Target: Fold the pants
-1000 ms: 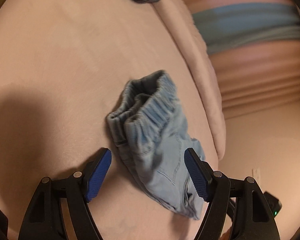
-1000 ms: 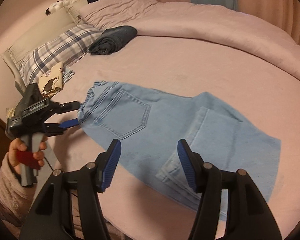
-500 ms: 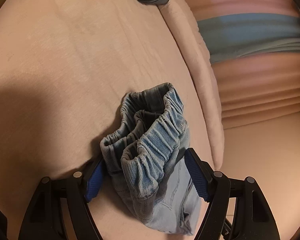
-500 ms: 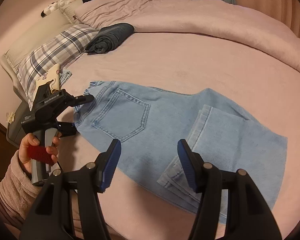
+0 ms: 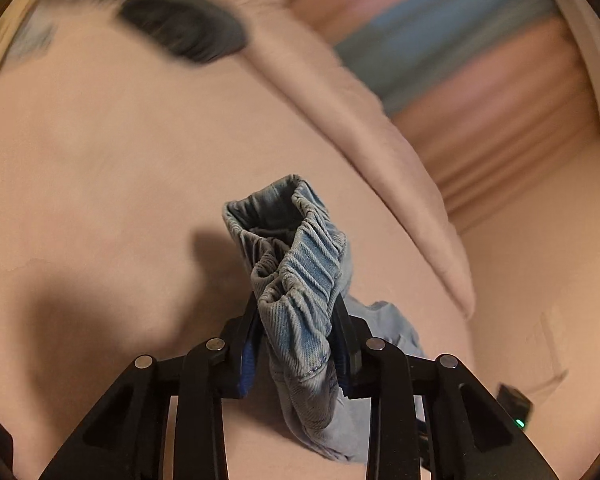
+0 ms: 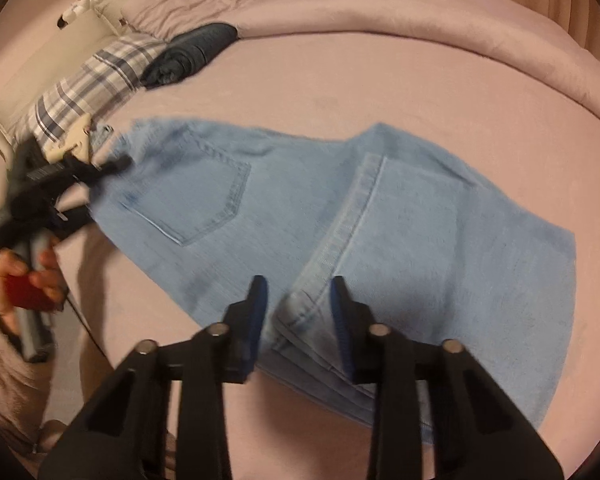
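left gripper (image 5: 296, 344) just closed, pinching ribbed elastic waistband (image 5: 300, 264), pale denim pants (image 6: 340, 216).

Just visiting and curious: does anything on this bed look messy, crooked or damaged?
Nothing looks damaged. The jeans lie folded on the bed, their elastic waistband bunched up in the left gripper. A dark garment sits rumpled by the plaid pillow.

Both tongs share one build: black plastic arms with triangular cut-outs, round silver screws at the joints, and blue ribbed pads inside the tips of the left tongs (image 5: 296, 344) and right tongs (image 6: 300, 320). The hand (image 6: 20, 280) wears a fuzzy pinkish sleeve (image 6: 4, 368); its handle looks grey with a red trigger, though blurred.
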`<state>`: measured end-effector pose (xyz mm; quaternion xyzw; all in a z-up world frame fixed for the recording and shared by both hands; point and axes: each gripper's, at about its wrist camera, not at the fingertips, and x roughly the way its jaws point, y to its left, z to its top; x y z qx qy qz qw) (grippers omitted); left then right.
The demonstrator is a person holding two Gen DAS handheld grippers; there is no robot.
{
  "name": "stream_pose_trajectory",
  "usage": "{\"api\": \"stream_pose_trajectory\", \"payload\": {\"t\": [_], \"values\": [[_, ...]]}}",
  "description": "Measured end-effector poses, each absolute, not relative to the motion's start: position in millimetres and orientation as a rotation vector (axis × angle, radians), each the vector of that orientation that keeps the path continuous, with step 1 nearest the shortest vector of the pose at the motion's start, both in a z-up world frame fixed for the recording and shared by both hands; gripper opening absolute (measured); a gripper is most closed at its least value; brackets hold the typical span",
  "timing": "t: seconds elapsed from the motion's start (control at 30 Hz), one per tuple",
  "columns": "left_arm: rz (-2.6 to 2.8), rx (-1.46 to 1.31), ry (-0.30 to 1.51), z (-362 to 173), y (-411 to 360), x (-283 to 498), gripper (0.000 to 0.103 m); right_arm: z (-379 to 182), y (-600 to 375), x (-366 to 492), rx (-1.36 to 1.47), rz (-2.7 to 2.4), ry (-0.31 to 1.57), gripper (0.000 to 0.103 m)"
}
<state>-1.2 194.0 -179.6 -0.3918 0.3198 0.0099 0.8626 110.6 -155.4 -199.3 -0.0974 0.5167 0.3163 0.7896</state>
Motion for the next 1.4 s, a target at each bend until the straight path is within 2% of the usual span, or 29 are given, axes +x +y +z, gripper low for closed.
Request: {"api": "stream_pose_trajectory", "payload": {"t": [0.1,0.23,0.33,0.37,0.43,0.5,0.63,0.8,0.87,0.93,1.07,1.13,1.4], "values": [[-0.030,-0.682,0.646,-155,164,5,0.028,-224,-151,115,-0.194,0.690,1.133,0.026],[-0.094,-0.510,0.642,-134,119,14,0.026,-220,-149,117,-0.198,0.713,1.117,0.029],[-0.157,-0.392,0.650,-126,82,21,0.025,-215,-172,126,-0.035,0.748,1.149,0.030],[-0.182,-0.336,0.658,-125,67,22,0.025,-213,-186,130,0.060,0.752,1.158,0.032],[-0.217,-0.240,0.676,-126,41,30,0.025,-205,-217,139,0.246,0.755,1.143,0.044],[-0.256,-0.150,0.699,-131,17,32,0.025,-196,-250,147,0.429,0.760,1.116,0.049],[-0.346,-0.009,0.745,-149,-23,34,0.025,-178,-291,153,0.621,0.781,1.074,0.071],[-0.394,0.094,0.785,-166,-43,27,0.025,-175,-279,163,0.580,0.787,1.132,0.072],[-0.374,0.117,0.800,-167,-43,31,0.025,-186,-266,171,0.557,0.790,1.180,0.067],[-0.373,0.106,0.809,-168,-39,34,0.025,-196,-259,174,0.629,0.819,1.218,0.049],[-0.380,0.102,0.801,-162,-37,37,0.025,-196,-254,171,0.631,0.843,1.190,0.031],[-0.388,0.099,0.799,-159,-38,35,0.025,-196,-258,170,0.613,0.821,1.188,0.010],[-0.460,0.123,0.706,-122,-56,30,0.025,-156,-273,167,0.589,0.819,1.051,0.007]]}}
